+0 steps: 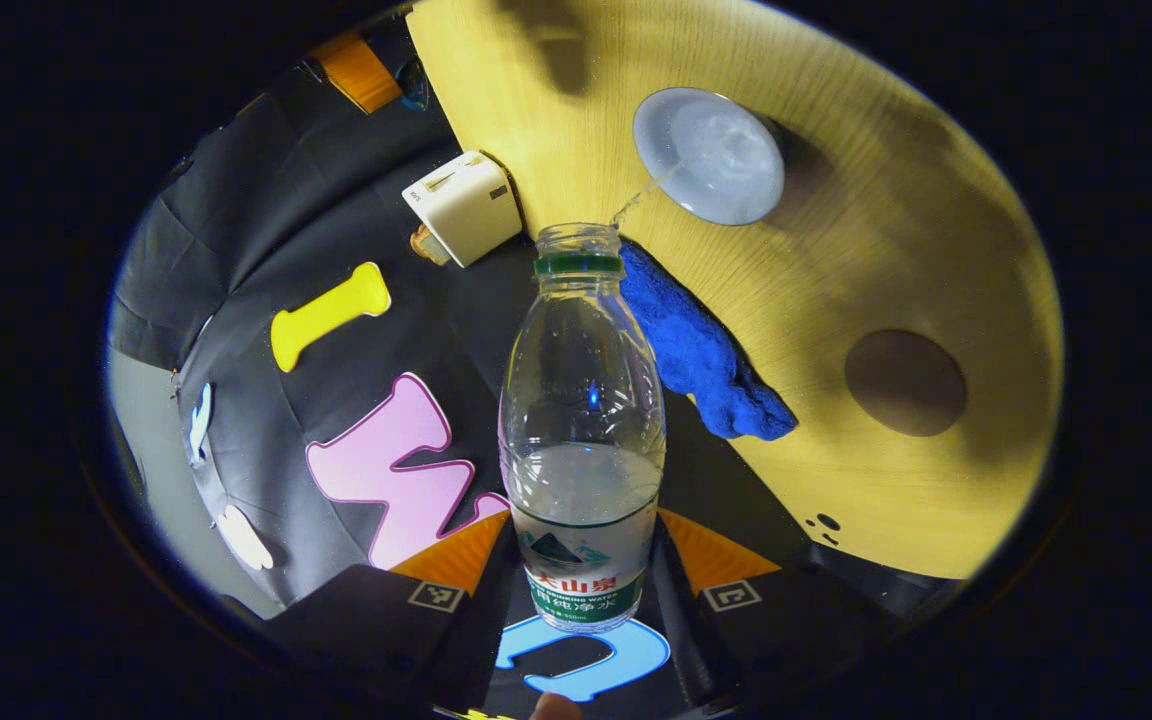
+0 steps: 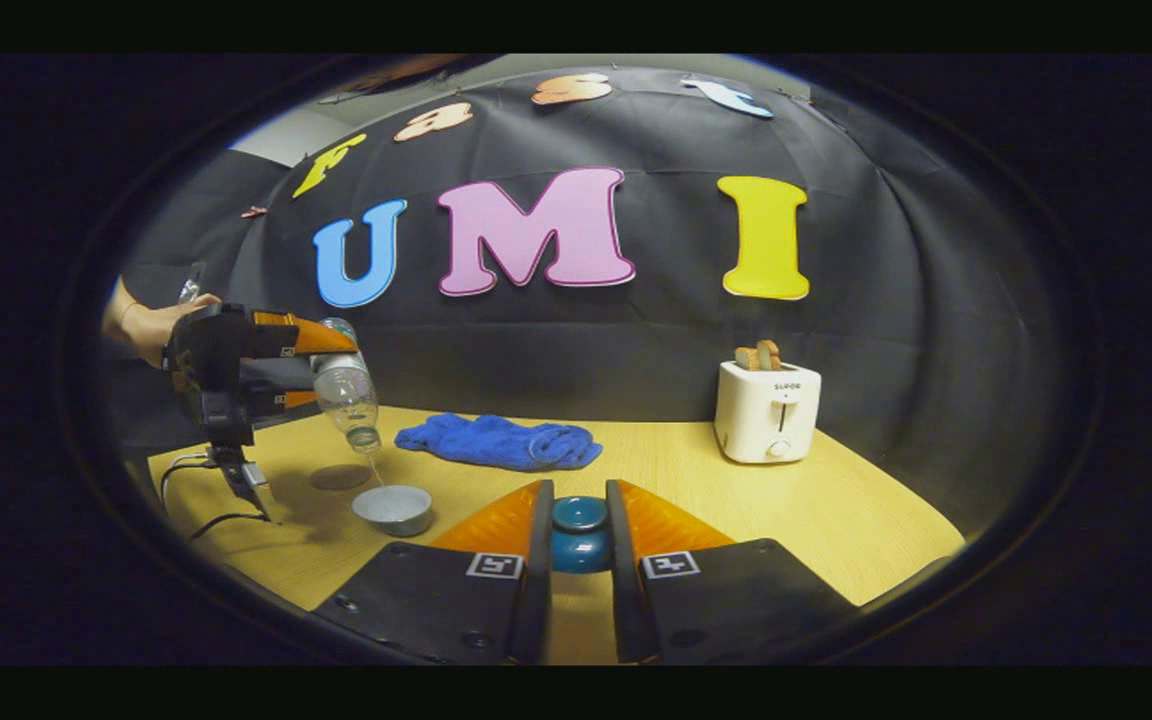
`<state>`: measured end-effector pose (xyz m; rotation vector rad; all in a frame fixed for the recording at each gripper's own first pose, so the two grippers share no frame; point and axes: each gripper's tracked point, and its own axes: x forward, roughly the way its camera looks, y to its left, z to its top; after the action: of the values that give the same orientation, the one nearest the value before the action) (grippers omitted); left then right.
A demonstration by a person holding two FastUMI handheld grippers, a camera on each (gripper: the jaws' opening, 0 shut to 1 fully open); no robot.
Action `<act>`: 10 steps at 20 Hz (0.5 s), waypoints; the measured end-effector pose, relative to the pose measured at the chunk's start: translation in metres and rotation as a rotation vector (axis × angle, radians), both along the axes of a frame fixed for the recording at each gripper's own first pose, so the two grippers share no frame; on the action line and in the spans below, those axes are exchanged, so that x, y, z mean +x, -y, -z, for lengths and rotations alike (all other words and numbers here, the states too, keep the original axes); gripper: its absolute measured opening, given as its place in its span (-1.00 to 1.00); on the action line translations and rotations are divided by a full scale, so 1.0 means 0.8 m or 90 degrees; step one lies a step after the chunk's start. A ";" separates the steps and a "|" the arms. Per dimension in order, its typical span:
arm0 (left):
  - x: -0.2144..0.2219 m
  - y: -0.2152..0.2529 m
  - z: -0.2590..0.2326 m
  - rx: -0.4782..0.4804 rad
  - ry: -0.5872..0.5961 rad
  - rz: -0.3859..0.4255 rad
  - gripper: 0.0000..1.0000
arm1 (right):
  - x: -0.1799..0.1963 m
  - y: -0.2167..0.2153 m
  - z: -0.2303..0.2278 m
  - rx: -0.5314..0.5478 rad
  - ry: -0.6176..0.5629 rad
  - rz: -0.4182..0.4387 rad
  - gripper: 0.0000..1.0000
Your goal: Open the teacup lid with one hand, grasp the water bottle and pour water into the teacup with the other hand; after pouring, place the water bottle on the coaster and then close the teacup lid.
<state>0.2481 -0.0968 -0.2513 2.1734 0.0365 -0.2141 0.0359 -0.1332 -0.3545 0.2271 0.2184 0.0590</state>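
Spillage is our worry: our left gripper clamps the tilted water bottle, and a wobble would send the thin stream onto the table beside the teacup at upper centre of the left gripper view. We judge the bottle partly full, with water pooling in the cup. Our right gripper pinches the blue lid at lower centre; the coaster sits right, bare.

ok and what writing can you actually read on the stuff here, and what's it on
water bottle label: white characters on a green band, curved and blurred, not safely readable; the small print under them is too small.
toaster front: one short word, too blurred to quote.
left gripper and right gripper: square coded tags, patterns, no words.
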 end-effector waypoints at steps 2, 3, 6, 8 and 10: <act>0.000 0.002 -0.001 0.000 0.005 0.006 0.42 | 0.001 0.000 0.000 -0.001 0.000 0.000 -0.43; 0.000 0.004 -0.002 -0.004 0.007 0.011 0.42 | 0.000 -0.001 0.000 -0.002 0.000 0.000 -0.43; -0.003 -0.005 0.017 -0.070 -0.026 -0.013 0.41 | 0.001 -0.001 0.000 -0.005 -0.002 -0.001 -0.38; -0.009 -0.009 0.037 -0.139 -0.052 -0.036 0.42 | 0.003 -0.002 -0.001 -0.008 -0.003 -0.001 -0.43; -0.017 -0.013 0.071 -0.248 -0.108 -0.074 0.42 | 0.005 -0.002 -0.001 -0.012 -0.004 -0.001 -0.43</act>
<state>0.2347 -0.0862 -0.3081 1.7553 0.2006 -0.3115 0.0400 -0.1317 -0.3537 0.2091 0.2256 0.0581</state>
